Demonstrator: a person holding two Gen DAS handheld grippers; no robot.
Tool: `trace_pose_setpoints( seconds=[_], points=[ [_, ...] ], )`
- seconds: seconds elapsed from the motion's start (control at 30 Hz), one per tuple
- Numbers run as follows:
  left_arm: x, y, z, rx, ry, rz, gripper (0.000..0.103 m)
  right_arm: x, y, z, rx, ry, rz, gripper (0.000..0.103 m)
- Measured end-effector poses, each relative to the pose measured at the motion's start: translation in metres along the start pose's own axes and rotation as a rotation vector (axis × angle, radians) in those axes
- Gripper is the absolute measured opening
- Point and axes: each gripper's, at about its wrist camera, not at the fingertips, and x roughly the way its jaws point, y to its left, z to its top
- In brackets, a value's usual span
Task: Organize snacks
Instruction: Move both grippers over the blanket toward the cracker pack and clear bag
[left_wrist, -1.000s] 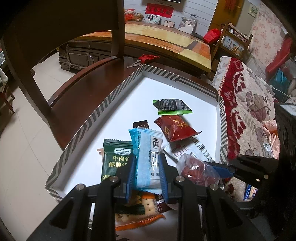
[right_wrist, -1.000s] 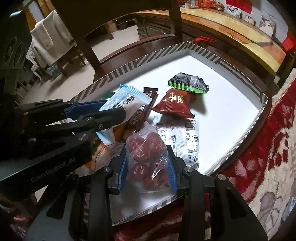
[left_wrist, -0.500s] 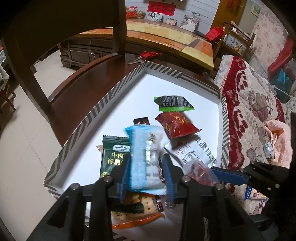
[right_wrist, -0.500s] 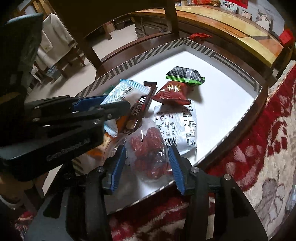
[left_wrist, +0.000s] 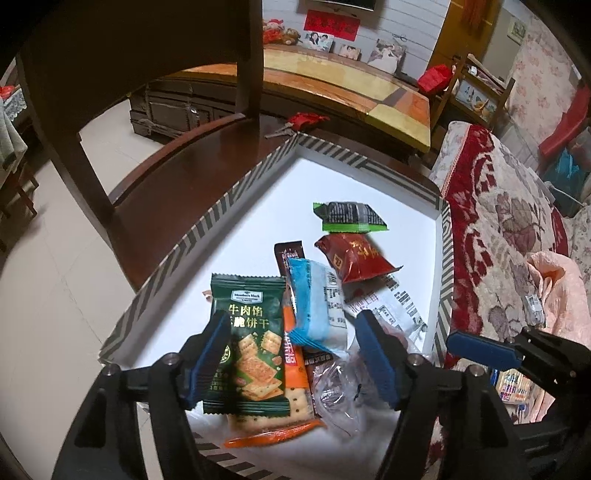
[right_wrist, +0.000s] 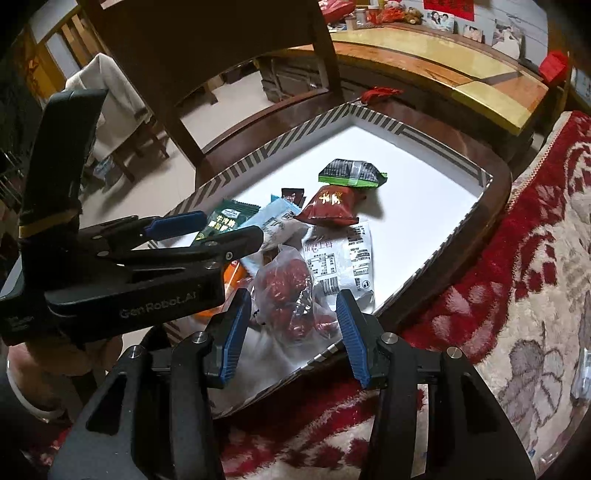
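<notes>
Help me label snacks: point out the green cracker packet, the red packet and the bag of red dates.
green cracker packet (left_wrist: 251, 343), left wrist view, front face
red packet (right_wrist: 330, 206), right wrist view, middle
bag of red dates (right_wrist: 291, 295), right wrist view, middle

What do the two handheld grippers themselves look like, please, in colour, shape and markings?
Both are matte black plastic. The left gripper and right gripper each carry two long blue ribbed pads on angular black fingers joined by silver screws. The left gripper's body, seen from the right wrist, bears grey "GenRobot.AI" lettering and a yellow band.

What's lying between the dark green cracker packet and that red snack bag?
In the left wrist view, a light blue packet and a brown stick sachet lie between the green cracker packet and the red bag.
</notes>
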Motion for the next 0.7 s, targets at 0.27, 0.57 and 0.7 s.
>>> trace_pose_setpoints(
  seconds=[0.27,0.57,0.7],
  points=[
    [-0.010,-0.006,-0.002,0.008,-0.023,0.017,0.084,-0.005,0.000,-0.008,0.024,-0.017,-0.015,0.048],
    [-0.019,-0.022,-0.008,0.032,-0.029,0.012,0.088,-0.018,-0.005,-0.020,0.049,-0.039,-0.031,0.048],
    [-0.023,-0.032,-0.012,0.054,-0.033,0.001,0.089,-0.024,-0.012,-0.027,0.071,-0.045,-0.034,0.048]
  ],
)
